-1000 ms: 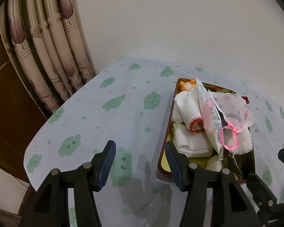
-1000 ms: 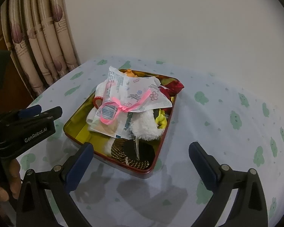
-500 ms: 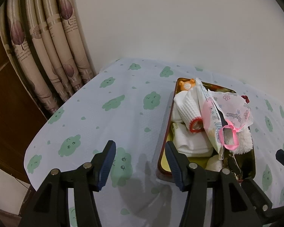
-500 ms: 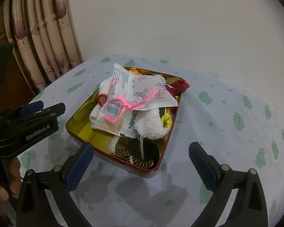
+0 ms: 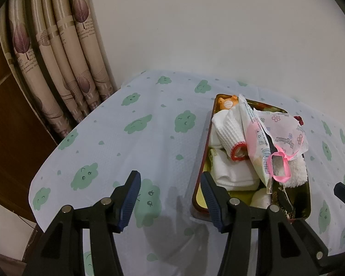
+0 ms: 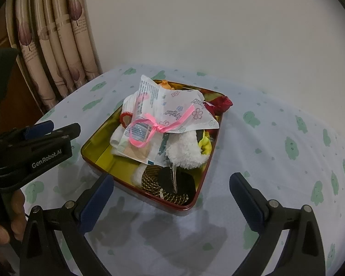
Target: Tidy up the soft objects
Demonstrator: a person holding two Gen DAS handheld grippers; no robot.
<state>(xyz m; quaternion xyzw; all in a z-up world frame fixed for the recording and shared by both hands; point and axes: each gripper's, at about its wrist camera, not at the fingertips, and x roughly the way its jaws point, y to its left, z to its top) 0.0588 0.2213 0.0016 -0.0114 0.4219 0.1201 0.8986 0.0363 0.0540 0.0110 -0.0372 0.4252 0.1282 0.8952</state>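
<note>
A red tin tray (image 5: 203, 142) (image 6: 99, 142) with a gold inside sits on the tablecloth, heaped with soft things. Among them are a white knit sock with a red cuff (image 5: 227, 133), a printed plastic bag tied with pink ribbon (image 6: 172, 105), a white fluffy piece (image 6: 184, 149), folded white cloth (image 5: 230, 172), an orange toy (image 5: 227, 102), a red cloth (image 6: 220, 103) and a dark woven item (image 6: 170, 184). My left gripper (image 5: 169, 184) hangs open and empty at the tray's left rim. My right gripper (image 6: 172, 181) hovers open and empty before the tray's near edge.
The table carries a pale blue cloth with green cloud prints (image 5: 126, 138); its left edge drops off near a beige curtain (image 5: 64, 69) and dark wood. A white wall rises behind. A person's hand (image 6: 2, 227) holds the left gripper (image 6: 46, 138).
</note>
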